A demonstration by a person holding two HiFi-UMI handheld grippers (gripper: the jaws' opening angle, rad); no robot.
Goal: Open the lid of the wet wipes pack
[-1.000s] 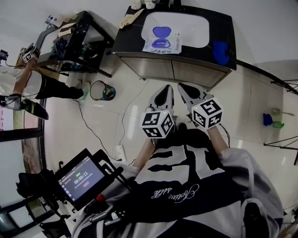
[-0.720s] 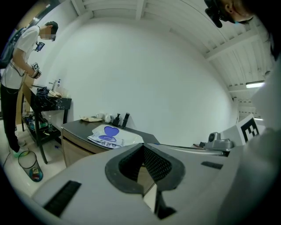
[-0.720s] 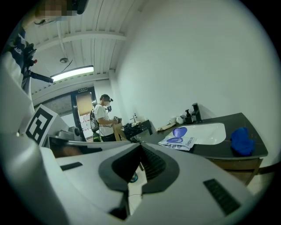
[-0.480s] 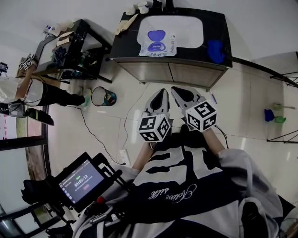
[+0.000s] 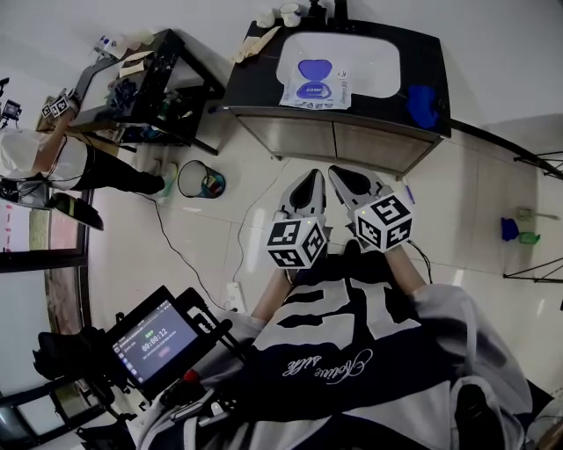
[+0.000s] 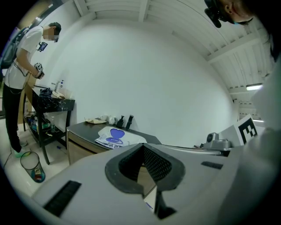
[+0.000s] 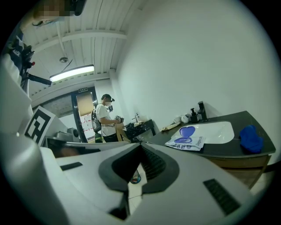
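Closest in, a small screen is glowing at the person's left side. Just ahead of the striped shirt, the person is holding both tools low over the tiled floor, side by side and pointing toward the bench.

The left gripper is keeping its jaws pressed together at the tips, with nothing between them. The right gripper is doing the same, closed and empty. Both are hanging well apart from the bench.

Farther out on the floor, a round waste bin is standing beside a dark shelf unit, where another person is working.

On the dark bench top, the wet wipes pack is lying flat across the front rim of the white basin, a blue rounded flap showing at its far end. Whether that flap is lifted cannot be told. A blue cloth is sitting at the bench's right end, and small bottles are standing along its back edge.
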